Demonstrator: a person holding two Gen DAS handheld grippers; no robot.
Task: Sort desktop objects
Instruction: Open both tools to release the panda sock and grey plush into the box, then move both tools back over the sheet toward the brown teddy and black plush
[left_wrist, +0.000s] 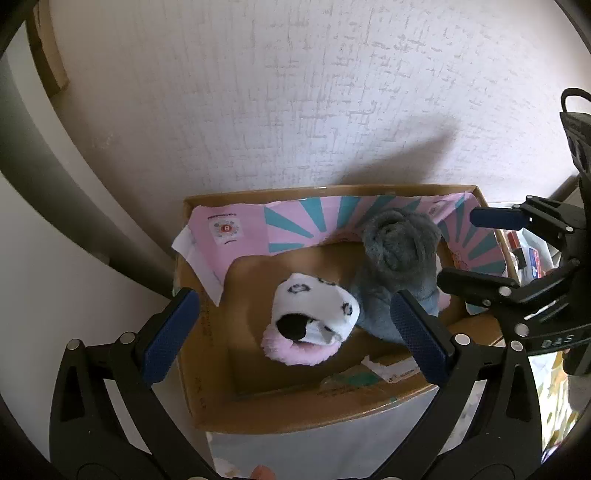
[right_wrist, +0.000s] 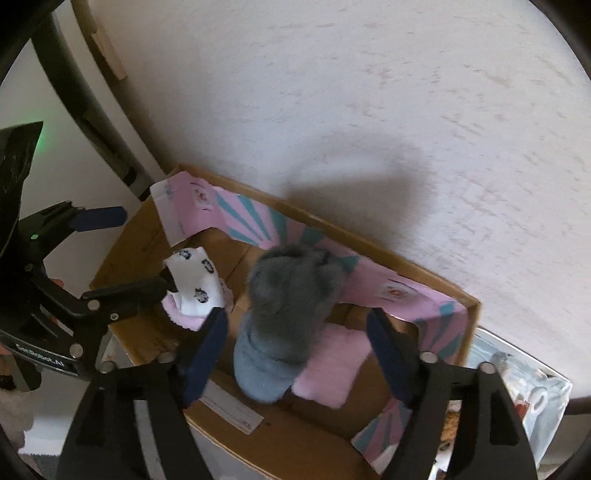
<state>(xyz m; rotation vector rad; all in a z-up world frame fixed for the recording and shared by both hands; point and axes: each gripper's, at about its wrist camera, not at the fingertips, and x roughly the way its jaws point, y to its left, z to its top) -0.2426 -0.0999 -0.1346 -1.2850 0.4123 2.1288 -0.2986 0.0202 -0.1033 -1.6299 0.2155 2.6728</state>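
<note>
Two claws hang over one open cardboard box (left_wrist: 207, 402) that stands against a pale textured wall (left_wrist: 295, 92); the surface carrying the box cannot be made out. The box's far and right-hand walls are lined with pink paper printed with teal rays (left_wrist: 288, 225), and a white label (right_wrist: 232, 408) is stuck on its near flap. Inside, toward the right-hand wall, a grey plush toy (left_wrist: 399, 254) sits upright, its back near the pink lining; in the right wrist view it lies partly on a pink cloth (right_wrist: 336, 365) on the box floor. Just beside the toy, toward the box's left-hand wall, rests a white sock with dark printed marks (left_wrist: 317, 306), rolled up with a fluffy pink one (left_wrist: 291, 350); the two touch the toy's flank. The left claw (left_wrist: 295, 332) is spread wide above the near edge of the box, its blue pads either side of the sock and toy, gripping nothing. The right claw (right_wrist: 295, 354) is likewise wide open and empty, its fingers straddling the grey toy from above without visibly touching it.
</note>
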